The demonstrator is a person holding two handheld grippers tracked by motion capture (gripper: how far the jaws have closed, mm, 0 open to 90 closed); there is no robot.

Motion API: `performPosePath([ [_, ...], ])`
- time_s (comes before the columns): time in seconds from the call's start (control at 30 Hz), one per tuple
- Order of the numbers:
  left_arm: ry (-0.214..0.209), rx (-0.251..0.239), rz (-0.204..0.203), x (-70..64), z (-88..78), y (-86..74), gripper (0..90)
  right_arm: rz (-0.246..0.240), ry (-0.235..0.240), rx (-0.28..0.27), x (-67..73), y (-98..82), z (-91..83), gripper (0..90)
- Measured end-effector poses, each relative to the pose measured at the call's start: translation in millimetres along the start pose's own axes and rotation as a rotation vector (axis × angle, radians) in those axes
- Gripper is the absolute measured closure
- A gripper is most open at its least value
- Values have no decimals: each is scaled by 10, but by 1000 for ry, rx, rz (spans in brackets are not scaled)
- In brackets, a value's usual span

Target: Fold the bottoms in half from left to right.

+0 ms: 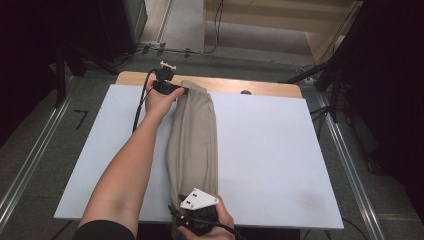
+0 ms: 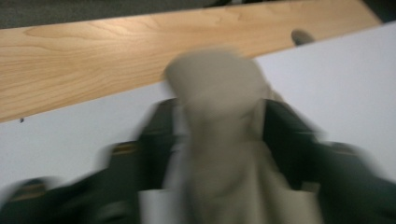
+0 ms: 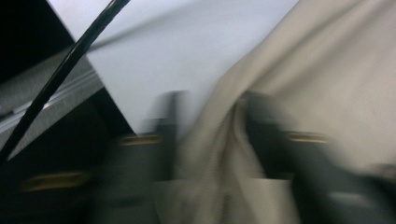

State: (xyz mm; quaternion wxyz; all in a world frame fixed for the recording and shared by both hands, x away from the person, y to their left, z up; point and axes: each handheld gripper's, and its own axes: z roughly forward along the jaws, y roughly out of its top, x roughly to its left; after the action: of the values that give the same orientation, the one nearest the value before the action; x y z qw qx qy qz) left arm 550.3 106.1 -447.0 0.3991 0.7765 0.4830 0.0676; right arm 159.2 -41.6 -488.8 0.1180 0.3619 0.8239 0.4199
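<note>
One beige cloth [image 1: 194, 140], folded or bunched into a long narrow bundle, lies on the white surface [image 1: 280, 160]. Its long axis runs from the person's near edge to the far edge, roughly down the middle and slightly left of centre.

Left gripper [image 1: 170, 88]: at the far end of the cloth, at the top left corner of the bundle. In the left gripper view the cloth end [image 2: 219, 121] stands between the two black jaws, which sit apart on either side of it; the frame is blurred, and the pads do not appear to press. Judged parted, cloth loose between them.

Right gripper [image 1: 192, 220]: at the near end, at the surface's front edge. In the right gripper view a fold of cloth [image 3: 219, 154] passes between the jaws, which stand apart. Judged likewise parted, not clamping.

Each gripper sits at its own end of the bundle; neither is nearer the middle. Any coming move turns on this end-to-end line.

Count: one cloth, two grippers, one white surface over one wooden tabletop [image 1: 250, 86].
</note>
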Motion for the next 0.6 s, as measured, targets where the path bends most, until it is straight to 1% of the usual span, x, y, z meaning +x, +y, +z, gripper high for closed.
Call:
performPosePath([
  [0.03,-24,-21,0,4,-52,-20,315,-2,-5,-12,-35,-26,-57,357],
  [0.1,-68,-47,14,9,-155,-91,216,0,-23,-63,-150,-110,-214,305],
  [0.13,-89,-51,24,6,-190,-133,168,11,-34,-79,-221,-156,-288,280],
  [0.17,-134,-61,40,3,-256,-219,124,14,-38,-82,-289,-189,-340,244],
  [0.2,-155,-72,54,-9,-316,-294,120,29,-43,-79,-402,-240,-413,191],
  [0.23,-172,-91,67,-26,-386,-375,110,43,-45,-75,-498,-275,-466,171],
  [0.27,-196,-111,74,-39,-463,-462,104,56,-42,-69,-592,-307,-511,132],
  [0.3,-215,-126,86,-61,-541,-554,104,73,-44,-68,-671,-334,-558,117],
  [0.33,-220,-137,106,-96,-619,-651,104,83,-48,-71,-740,-361,-603,111],
  [0.37,-220,-143,124,-123,-680,-725,104,85,-51,-75,-797,-384,-637,69],
  [0.4,-226,-159,142,-164,-775,-857,103,88,-54,-71,-833,-396,-659,11],
  [0.43,-240,-161,153,-193,-844,-962,84,95,-57,-68,-885,-412,-678,0],
  [0.47,-245,-162,158,-227,-909,-1066,50,97,-46,-66,-914,-419,-688,0],
  [0.5,-248,-165,165,-260,-982,-1173,0,96,-54,-71,-931,-421,-692,0],
  [0.53,-251,-175,166,-288,-1055,-1276,0,93,-74,-75,-933,-419,-694,0],
  [0.57,-259,-179,172,-315,-1132,-1376,0,86,-75,-78,-933,-412,-691,0],
  [0.6,-252,-186,175,-349,-1208,-1478,0,81,-69,-78,-933,-401,-682,0],
])
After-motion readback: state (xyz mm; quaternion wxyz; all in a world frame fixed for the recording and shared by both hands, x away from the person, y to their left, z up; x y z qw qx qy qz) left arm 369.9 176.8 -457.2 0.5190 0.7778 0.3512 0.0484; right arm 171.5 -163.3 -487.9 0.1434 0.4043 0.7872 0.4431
